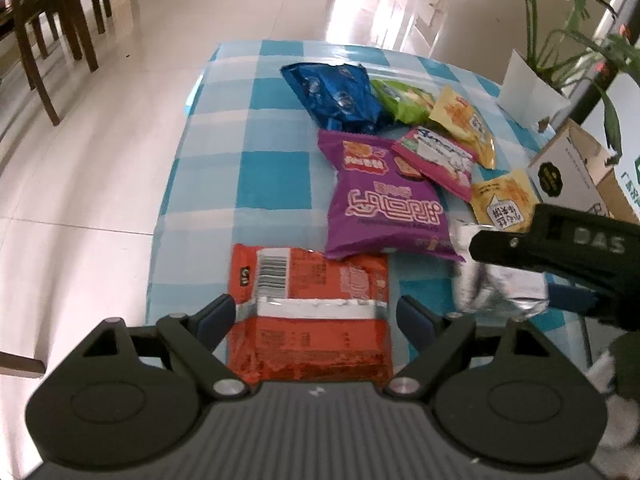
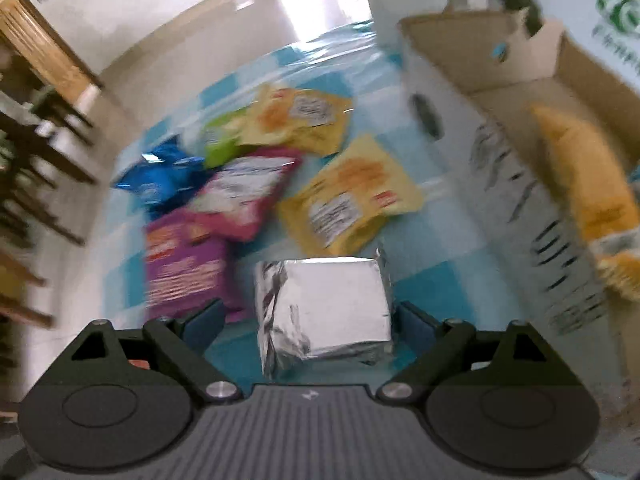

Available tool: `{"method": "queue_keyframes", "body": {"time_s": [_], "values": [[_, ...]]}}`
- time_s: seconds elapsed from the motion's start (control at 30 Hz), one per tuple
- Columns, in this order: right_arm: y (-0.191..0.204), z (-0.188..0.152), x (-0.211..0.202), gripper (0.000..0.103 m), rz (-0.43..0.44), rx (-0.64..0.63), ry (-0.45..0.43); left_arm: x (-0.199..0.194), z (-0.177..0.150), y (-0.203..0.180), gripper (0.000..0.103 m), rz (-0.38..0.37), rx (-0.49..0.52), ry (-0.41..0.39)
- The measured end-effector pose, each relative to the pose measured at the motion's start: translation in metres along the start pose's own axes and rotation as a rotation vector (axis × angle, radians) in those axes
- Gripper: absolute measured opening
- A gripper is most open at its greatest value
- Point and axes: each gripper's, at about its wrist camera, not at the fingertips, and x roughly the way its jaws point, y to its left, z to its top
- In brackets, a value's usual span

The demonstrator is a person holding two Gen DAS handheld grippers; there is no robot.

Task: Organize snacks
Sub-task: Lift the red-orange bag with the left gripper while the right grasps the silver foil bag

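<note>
While our left gripper (image 1: 314,316) straddles the orange packet (image 1: 308,312), fingers apart, our right gripper (image 2: 308,320) gapes around the silver packet (image 2: 324,308) beside the cardboard box (image 2: 500,168).

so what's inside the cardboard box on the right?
The open cardboard box holds one yellow snack bag, leaning on its near wall. The box floor beneath it and the far corner are hidden or blurred, so other contents can't be ruled out.
</note>
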Motion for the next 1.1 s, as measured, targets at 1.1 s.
{"method": "queue_keyframes", "body": {"time_s": [1.1], "values": [[0.020,-0.007,0.020,0.099,-0.201,-0.204,-0.027,0.026,-0.014,-0.010,0.103,0.101,0.013,0.034]]}}
